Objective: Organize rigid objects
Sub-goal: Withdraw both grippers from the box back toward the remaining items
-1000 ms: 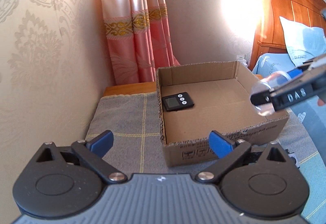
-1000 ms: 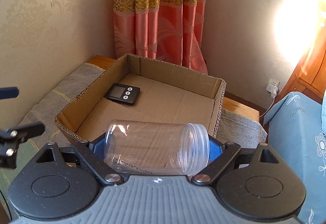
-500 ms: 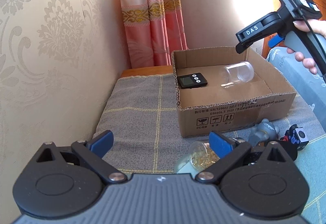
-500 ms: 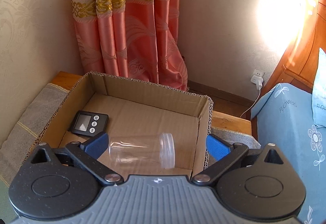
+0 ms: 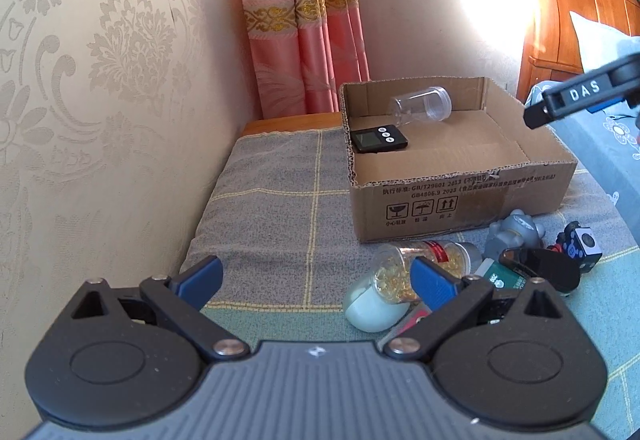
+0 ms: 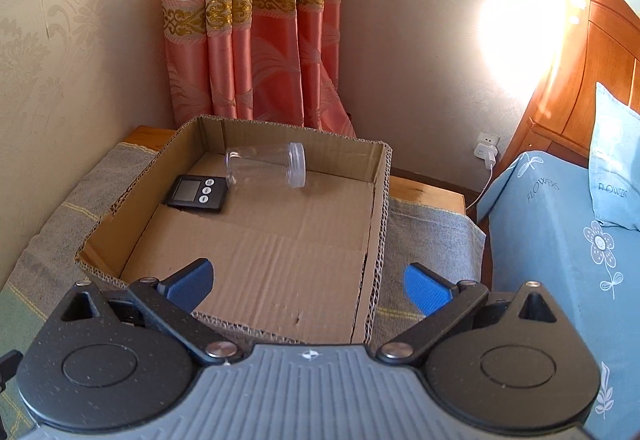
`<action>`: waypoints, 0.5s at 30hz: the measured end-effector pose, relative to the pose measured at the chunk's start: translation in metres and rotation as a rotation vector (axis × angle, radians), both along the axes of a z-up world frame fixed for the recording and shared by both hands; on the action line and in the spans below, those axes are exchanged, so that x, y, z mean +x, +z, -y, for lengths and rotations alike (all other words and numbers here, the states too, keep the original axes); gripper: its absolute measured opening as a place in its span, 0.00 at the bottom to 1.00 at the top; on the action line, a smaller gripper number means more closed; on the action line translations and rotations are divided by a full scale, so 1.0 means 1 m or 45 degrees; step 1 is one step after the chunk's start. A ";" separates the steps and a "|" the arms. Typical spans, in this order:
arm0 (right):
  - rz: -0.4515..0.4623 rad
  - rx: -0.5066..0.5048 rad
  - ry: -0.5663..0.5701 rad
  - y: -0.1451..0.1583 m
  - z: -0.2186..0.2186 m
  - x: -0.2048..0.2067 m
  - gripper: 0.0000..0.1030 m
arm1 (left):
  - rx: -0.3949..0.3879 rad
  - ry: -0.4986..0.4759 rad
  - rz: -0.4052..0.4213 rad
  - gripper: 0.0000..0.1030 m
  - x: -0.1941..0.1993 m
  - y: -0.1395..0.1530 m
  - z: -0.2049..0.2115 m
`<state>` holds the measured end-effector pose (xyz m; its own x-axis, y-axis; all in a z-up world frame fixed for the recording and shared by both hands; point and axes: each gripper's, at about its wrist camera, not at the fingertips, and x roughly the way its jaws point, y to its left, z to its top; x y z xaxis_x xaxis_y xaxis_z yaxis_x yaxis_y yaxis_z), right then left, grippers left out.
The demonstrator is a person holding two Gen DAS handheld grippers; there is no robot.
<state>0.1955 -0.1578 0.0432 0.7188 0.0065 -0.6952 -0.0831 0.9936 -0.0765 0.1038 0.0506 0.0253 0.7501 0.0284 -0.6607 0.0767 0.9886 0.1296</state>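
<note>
Right gripper (image 6: 306, 286): jaws fully spread, having just been opening, nothing between them; judged clear of release. Left gripper (image 5: 316, 276): jaws wide, empty, poised over loose pile, including clear capsule bottle (image 5: 404, 270), probably next pick. Open brown cardboard box (image 6: 382, 224) beyond holds 2 items: flat black digital timer (image 6: 198, 192), then clear plastic jar (image 6: 266, 168) on its side near back wall, intact.

Cardboard box (image 6: 376, 224) lying open-topped, its near floor sitting bare, clear jar (image 6: 266, 168) and black timer (image 6: 198, 192) crowding the far-left corner, small objects (image 5: 452, 272) cluttering the cloth in front of the box.
</note>
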 end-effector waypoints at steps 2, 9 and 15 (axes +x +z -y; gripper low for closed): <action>0.000 0.001 -0.025 -0.008 0.002 -0.016 1.00 | -0.001 0.001 -0.005 0.97 -0.003 -0.002 0.000; -0.021 0.051 -0.166 -0.044 0.021 -0.062 1.00 | 0.013 -0.022 -0.045 0.97 -0.014 -0.013 0.002; -0.069 0.168 -0.210 -0.064 0.034 -0.082 1.00 | 0.008 -0.083 -0.118 0.97 -0.024 -0.033 0.006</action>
